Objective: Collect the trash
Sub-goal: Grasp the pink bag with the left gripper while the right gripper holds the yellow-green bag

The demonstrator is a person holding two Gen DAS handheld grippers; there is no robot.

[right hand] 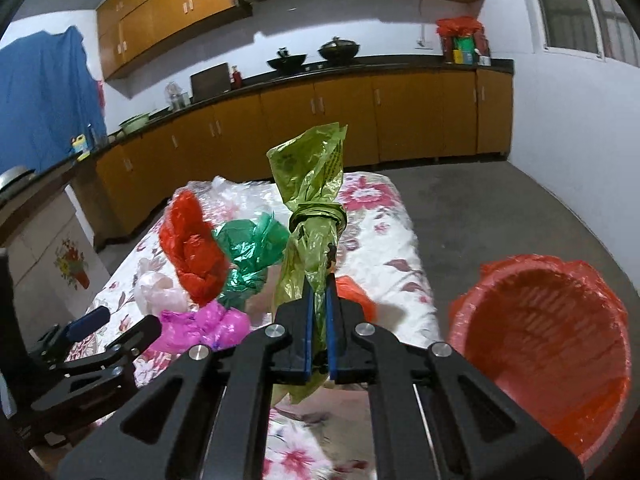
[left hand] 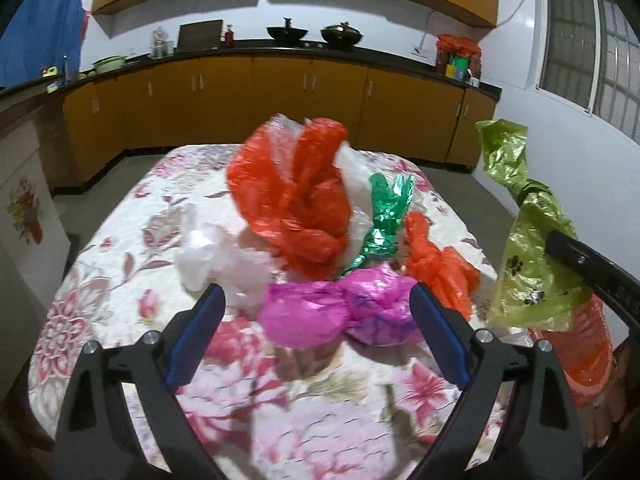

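Black gripper arms fill the lower frame of both views. Beyond them, the floral-covered counter (left hand: 120,240) carries a heap of crumpled bags. At lower right of the right wrist view stands the red-lined bin (right hand: 540,344). Clamped shut on the yellow-green bag (right hand: 308,232), the right gripper (right hand: 319,320) should, I judge, lift it clear before swinging over that bin. Spread wide and empty, the left gripper (left hand: 318,308) frames the magenta bag (left hand: 336,312); closing low on its bulk would suit best.

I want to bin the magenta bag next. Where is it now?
The magenta bag lies on the flowered table, between the open left hand-held gripper's fingers, in front of the big red bag.
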